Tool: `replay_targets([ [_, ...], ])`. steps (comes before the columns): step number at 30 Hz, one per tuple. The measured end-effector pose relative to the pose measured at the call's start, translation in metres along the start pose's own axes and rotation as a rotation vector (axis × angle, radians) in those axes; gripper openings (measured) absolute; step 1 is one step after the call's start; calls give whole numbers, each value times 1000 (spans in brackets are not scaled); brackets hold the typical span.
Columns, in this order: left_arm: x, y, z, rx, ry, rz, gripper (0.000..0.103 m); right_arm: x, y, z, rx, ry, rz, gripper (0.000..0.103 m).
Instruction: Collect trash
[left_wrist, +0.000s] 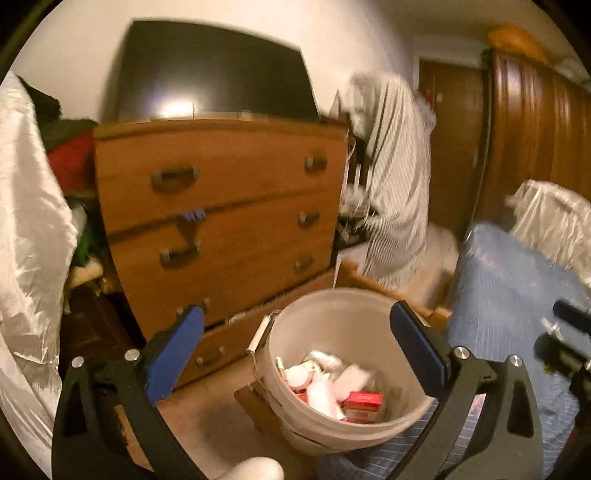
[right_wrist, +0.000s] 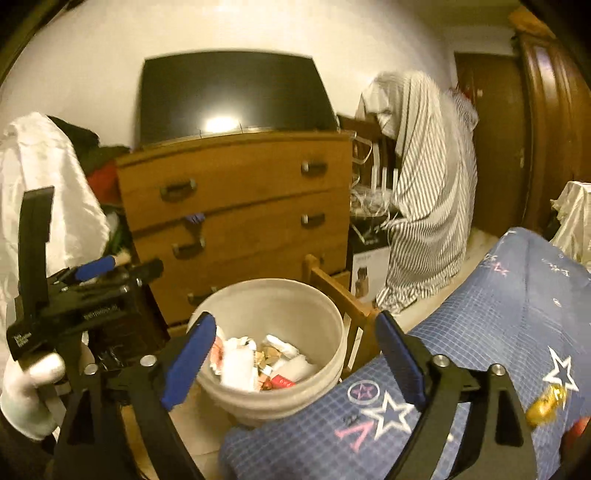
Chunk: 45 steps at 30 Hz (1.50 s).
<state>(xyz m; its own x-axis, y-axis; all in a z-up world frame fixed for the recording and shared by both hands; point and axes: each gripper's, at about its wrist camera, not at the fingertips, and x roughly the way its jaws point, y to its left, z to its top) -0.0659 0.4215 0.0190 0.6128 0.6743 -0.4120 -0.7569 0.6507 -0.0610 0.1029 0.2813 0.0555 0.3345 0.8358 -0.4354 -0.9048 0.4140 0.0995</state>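
Note:
A white plastic bucket (left_wrist: 332, 317) stands on the floor beside the bed and holds trash (left_wrist: 332, 391): white wrappers, crumpled foil and a small red box (left_wrist: 364, 400). My left gripper (left_wrist: 295, 325) is open and empty, its blue pads spread wide above the bucket. My right gripper (right_wrist: 295, 336) is also open and empty, above the same bucket (right_wrist: 273, 295) with its trash (right_wrist: 258, 362). A gold wrapper (right_wrist: 546, 404) and something red (right_wrist: 578, 428) lie on the blue bedcover (right_wrist: 498, 332) at the right. The left gripper also shows in the right wrist view (right_wrist: 122, 264), held by a white-gloved hand.
A wooden dresser (left_wrist: 221, 221) with a dark screen (left_wrist: 214, 70) on top stands behind the bucket. A striped cloth (left_wrist: 395, 177) hangs to its right. White plastic sheeting (left_wrist: 26, 206) is at left. A dark wardrobe (left_wrist: 532, 140) and a wooden frame (right_wrist: 332, 291) stand nearby.

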Motion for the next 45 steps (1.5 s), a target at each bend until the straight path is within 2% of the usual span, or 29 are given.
replay_targets([
  [2, -22, -5, -5, -6, -8, -31, 97, -24, 4, -8, -5, -31, -2, 90],
  [5, -46, -17, -12, 24, -22, -8, 97, -55, 5, -18, 16, -67, -1, 92],
  [7, -58, -24, -17, 30, -12, -27, 97, -73, 4, -22, 33, -72, -3, 93],
  [12, -90, -37, -21, 51, -31, -46, 97, -98, 1, -29, 42, -81, -14, 93],
  [16, -100, -46, -24, 82, -36, -43, 97, -112, -8, -28, 74, -105, -19, 93],
  [35, -104, -52, -24, 81, -29, -94, 97, -95, -11, -20, 62, -46, 1, 93],
  [45, -99, -47, -24, 61, -18, -113, 97, -90, -10, -16, 58, -46, 21, 93],
])
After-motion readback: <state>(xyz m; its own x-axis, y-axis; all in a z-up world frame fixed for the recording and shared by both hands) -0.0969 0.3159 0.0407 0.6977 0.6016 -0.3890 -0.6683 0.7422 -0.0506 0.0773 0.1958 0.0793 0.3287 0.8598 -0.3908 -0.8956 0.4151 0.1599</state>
